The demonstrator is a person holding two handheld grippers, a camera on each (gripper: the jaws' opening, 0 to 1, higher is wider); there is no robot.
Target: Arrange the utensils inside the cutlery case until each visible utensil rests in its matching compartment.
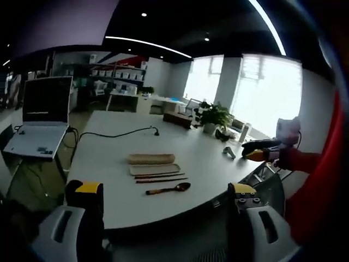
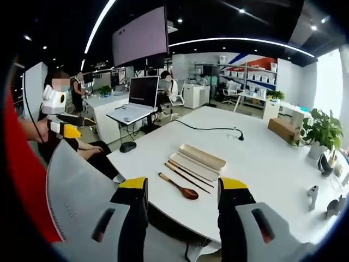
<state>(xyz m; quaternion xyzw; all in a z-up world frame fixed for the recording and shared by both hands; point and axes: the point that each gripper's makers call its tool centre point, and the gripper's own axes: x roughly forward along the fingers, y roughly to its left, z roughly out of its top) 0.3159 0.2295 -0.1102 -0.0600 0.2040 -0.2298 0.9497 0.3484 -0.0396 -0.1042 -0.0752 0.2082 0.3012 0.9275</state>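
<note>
Cutlery case [image 2: 203, 155] empty, spoon [image 2: 179, 186], chopsticks [image 2: 188, 174] beside

The right gripper [image 2: 182, 188] rises from the bottom of the frame with its jaws apart and nothing between them. Just above them, on the white table [image 2: 262, 164], lie a wooden spoon [image 2: 179, 186], chopsticks [image 2: 188, 176] and an open case [image 2: 197, 159]. A laptop [image 2: 139, 98] stands in the upper left.

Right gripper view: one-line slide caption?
Open right gripper faces wooden spoon, chopsticks and open cutlery case on white table.
</note>
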